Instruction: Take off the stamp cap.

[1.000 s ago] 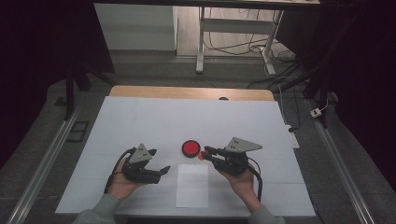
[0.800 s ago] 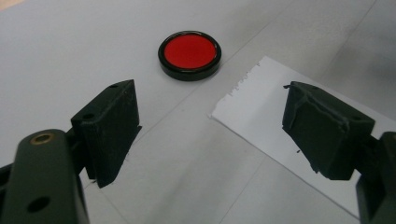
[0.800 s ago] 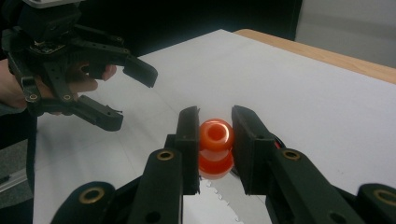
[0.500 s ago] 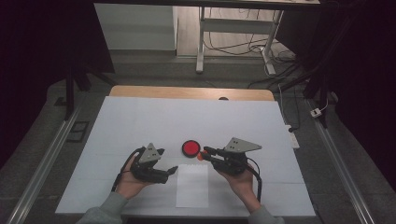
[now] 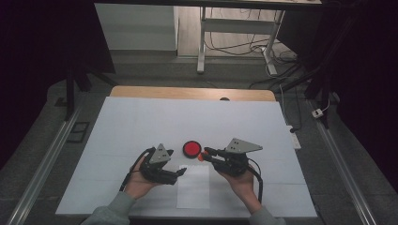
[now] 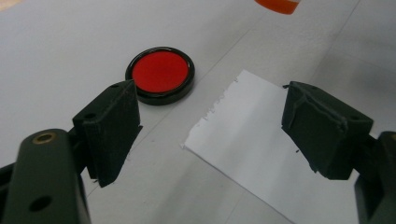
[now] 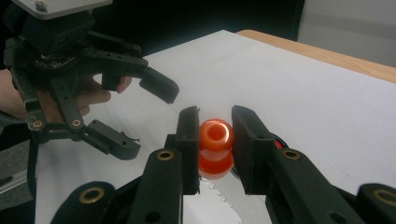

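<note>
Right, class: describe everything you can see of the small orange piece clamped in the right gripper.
The orange piece is glossy, plastic-looking and spool-shaped: two rounded bulges with a narrower waist, and a round hollow in the end facing the camera. The right gripper is shut on it, one black jaw pressing each side. It sits above the torn edge of the white paper sheet. In the high view it shows as an orange spot beside the red ink pad.
</note>
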Demonstrator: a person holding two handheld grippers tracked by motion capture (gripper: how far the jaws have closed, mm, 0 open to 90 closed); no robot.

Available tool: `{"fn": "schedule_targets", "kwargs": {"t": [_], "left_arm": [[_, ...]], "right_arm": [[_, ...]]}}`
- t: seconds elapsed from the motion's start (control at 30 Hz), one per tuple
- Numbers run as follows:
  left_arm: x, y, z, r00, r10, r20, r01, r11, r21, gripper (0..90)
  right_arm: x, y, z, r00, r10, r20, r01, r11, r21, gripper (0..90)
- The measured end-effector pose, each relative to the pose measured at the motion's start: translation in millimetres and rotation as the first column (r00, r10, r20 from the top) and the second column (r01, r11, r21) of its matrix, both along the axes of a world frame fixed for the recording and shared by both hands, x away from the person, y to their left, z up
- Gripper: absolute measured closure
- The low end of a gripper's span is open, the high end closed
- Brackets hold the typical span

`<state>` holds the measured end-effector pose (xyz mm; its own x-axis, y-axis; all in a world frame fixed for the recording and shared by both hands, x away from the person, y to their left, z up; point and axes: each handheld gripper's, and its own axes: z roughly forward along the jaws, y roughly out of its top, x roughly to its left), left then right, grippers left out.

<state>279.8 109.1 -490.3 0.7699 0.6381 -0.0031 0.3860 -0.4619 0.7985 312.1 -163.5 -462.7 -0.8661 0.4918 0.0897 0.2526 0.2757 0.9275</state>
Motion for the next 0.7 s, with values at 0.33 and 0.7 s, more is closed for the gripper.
{"fn": "schedule_targets", "kwargs": {"t": [0.33, 0.7], "left_arm": [[1.1, -7.9, -0.6, 0.9998, -0.020, 0.000, 0.020, 0.9998, 0.004, 19.9], [2.3, -18.4, 0.1, 0.9990, -0.044, 0.010, 0.044, 0.9990, 0.007, 20.1]], "right_arm": [[-0.3, 1.7, -0.9, 1.0000, 0.004, -0.004, -0.004, 1.000, -0.001, 72.6], [-0.4, 4.1, -1.7, 0.9999, 0.014, -0.007, -0.014, 1.000, 0.003, 72.6]]}}
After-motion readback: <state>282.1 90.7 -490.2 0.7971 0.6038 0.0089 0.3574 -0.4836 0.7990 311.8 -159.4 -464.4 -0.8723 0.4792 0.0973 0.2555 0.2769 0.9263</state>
